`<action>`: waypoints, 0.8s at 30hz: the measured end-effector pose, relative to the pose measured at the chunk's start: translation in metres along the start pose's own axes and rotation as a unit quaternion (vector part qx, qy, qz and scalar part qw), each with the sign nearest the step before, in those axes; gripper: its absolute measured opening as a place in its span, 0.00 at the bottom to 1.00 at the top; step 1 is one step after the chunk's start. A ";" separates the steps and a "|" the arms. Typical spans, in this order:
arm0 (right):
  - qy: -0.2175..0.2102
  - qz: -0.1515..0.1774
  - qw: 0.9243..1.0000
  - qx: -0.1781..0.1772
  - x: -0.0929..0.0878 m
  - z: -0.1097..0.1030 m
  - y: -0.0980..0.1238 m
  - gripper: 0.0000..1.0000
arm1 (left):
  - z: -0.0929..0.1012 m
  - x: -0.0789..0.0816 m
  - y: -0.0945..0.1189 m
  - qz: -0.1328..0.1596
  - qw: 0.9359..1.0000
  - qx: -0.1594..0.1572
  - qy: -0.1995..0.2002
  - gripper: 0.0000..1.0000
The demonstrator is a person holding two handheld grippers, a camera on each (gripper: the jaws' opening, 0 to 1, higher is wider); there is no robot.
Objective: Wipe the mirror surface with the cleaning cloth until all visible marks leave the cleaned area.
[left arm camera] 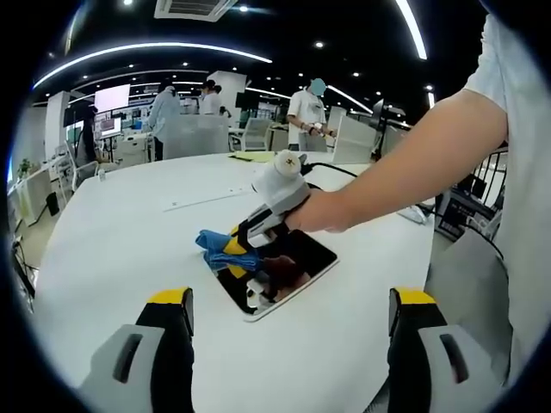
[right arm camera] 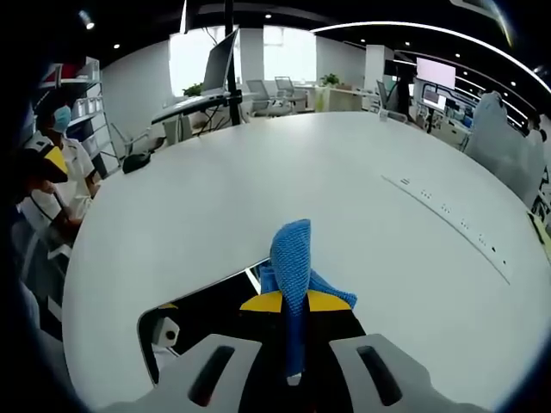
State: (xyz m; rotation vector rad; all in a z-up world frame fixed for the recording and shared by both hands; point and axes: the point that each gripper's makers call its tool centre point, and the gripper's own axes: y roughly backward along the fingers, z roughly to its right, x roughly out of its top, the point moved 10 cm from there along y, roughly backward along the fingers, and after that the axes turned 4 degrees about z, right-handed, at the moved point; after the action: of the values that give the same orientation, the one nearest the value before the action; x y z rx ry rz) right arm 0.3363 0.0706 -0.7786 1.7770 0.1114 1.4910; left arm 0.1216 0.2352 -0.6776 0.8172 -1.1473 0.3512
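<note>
Two grippers work over a broad, smooth white desk [left arm camera: 129, 249] with a rounded edge. Left gripper [left arm camera: 293, 323]: its two grey fingers [left arm camera: 168, 331], tipped with yellow, stand wide apart at the bottom of the left gripper view and hold nothing; they hover short of the mirror, not touching it. Mirror [left arm camera: 297, 262]: a flat rectangular pane with rounded corners and a thin pale rim, lying face up on the desk, its glossy surface dark with reflections. Right gripper [left arm camera: 250, 237], seen in the left gripper view under a person's hand [left arm camera: 323, 211]: its black and yellow tips rest at the mirror's far left edge, closed on the cloth [left arm camera: 222, 245]. Cloth: a bright blue, knobbly woven fabric, bunched into a soft fold. In the right gripper view the cloth [right arm camera: 291, 267] rises as a narrow upright strip clamped between the closed yellow-tipped fingers [right arm camera: 263, 303] of the right gripper [right arm camera: 293, 301], with a loose flap spilling to the right onto the desk [right arm camera: 344, 198]. The mirror [right arm camera: 202, 318] lies beneath and to the left of the fingers, its rounded pale corner nearest the lower left. Whether marks remain on the glass cannot be told. Beyond the desk stand office chairs, monitors and several people.
</note>
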 end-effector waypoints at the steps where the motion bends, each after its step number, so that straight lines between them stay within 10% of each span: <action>1: 0.000 0.000 1.000 0.000 0.000 0.000 0.000 0.02 | 0.000 0.000 0.000 -0.001 1.000 0.000 -0.001 0.94; 24: -0.004 -0.009 1.000 -0.012 -0.018 0.010 0.025 0.02 | 0.007 0.009 -0.002 0.008 1.000 0.003 -0.004 0.94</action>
State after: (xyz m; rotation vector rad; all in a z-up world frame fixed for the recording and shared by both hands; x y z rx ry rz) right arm 0.3289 0.0393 -0.7777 1.7580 0.1043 1.4674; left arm 0.1212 0.2276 -0.6692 0.8165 -1.1601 0.3652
